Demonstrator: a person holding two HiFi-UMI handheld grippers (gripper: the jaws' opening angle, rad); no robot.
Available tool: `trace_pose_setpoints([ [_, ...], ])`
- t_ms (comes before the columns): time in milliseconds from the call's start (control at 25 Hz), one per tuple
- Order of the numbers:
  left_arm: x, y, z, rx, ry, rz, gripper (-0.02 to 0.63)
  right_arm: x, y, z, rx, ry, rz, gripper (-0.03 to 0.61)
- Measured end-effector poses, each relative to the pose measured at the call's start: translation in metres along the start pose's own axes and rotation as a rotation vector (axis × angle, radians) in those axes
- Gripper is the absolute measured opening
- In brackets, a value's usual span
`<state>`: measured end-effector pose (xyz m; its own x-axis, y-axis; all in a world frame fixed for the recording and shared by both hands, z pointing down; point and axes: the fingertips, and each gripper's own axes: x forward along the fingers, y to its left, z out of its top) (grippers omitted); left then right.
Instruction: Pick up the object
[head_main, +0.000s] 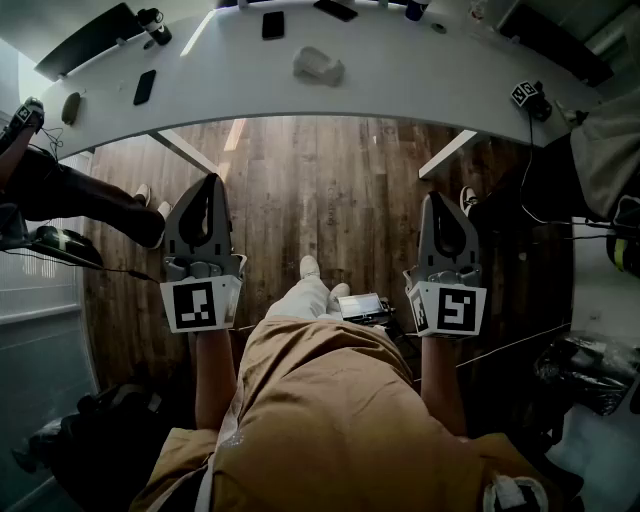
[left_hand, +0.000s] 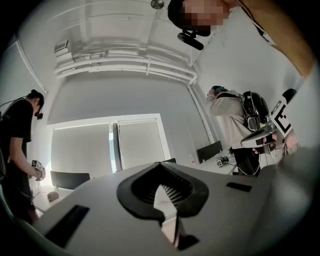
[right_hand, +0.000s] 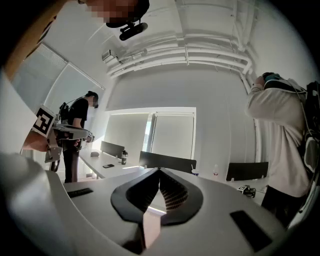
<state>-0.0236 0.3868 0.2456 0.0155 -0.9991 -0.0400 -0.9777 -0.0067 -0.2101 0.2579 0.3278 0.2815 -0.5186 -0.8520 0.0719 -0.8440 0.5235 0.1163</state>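
From where I stand, no pick-up is under way yet. The left gripper (head_main: 211, 185) hangs over the wooden floor (head_main: 320, 190), short of the white table (head_main: 400, 90). Its jaws are pressed together with nothing between them. Its own view looks up at the ceiling and windows, not at the desk.

On the table, going rightward, lie a dark phone (head_main: 145, 87), a second phone (head_main: 273, 25) and, near the middle, a pale lump (head_main: 318, 65). I take the lump for the object meant, though I cannot be sure of that, nor of what it is made of.

The right gripper (head_main: 438, 200) is likewise closed and empty. It is level with the left one and well apart from the lump.

To do this well, I'd step up to the table first. Then I'd tip one gripper down until its camera finds the lump, and spread the jaws before coming near. The lump looks soft and uneven, so it seems best to straddle its bulk rather than an edge, and to close gently. The approach should come from the near side, clear of the second phone behind it.
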Motion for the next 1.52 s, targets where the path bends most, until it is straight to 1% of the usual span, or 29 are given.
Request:
trace_pose_setpoints([
  [160, 0.024, 0.011, -0.002, -0.020, -0.009, -0.006, 0.006, 0.023, 0.001, 0.004, 0.014, 0.004, 0.007, 0.008],
  [280, 0.042, 0.015, -0.001, -0.018, -0.019, -0.022, 0.006, 0.041, -0.003, 0.008, 0.005, -0.006, 0.004, 0.008],
  [360, 0.051, 0.018, -0.002, -0.034, -0.022, -0.033, 0.006, 0.053, -0.004, 0.010, -0.009, -0.020, 0.002, 0.008],
  [640, 0.075, 0.031, -0.021, -0.057, 0.003, -0.063, 0.006, 0.089, 0.009, 0.004, -0.023, 0.004, 0.023, 0.008],
  [880, 0.101, 0.032, -0.038, -0.085, 0.039, -0.050, 0.006, 0.112, -0.004, -0.003, -0.020, 0.008, 0.039, 0.008],
  [1000, 0.123, 0.034, -0.039, -0.090, 0.038, -0.032, 0.006, 0.134, -0.014, -0.007, -0.011, 0.012, 0.057, 0.008],
  [1240, 0.168, 0.026, -0.036, -0.072, 0.036, -0.019, 0.006, 0.169, -0.041, -0.005, -0.001, 0.004, 0.092, 0.008],
  [1320, 0.176, 0.024, -0.035, -0.070, 0.042, -0.012, 0.006, 0.179, -0.046, -0.005, 0.013, -0.006, 0.117, 0.008],
  [1400, 0.180, 0.028, -0.037, -0.067, 0.057, -0.001, 0.006, 0.189, -0.050, -0.004, 0.013, -0.015, 0.139, 0.008],
  [1520, 0.189, 0.042, -0.040, -0.067, 0.062, 0.025, 0.006, 0.207, -0.055, -0.001, -0.001, -0.022, 0.143, 0.008],
])
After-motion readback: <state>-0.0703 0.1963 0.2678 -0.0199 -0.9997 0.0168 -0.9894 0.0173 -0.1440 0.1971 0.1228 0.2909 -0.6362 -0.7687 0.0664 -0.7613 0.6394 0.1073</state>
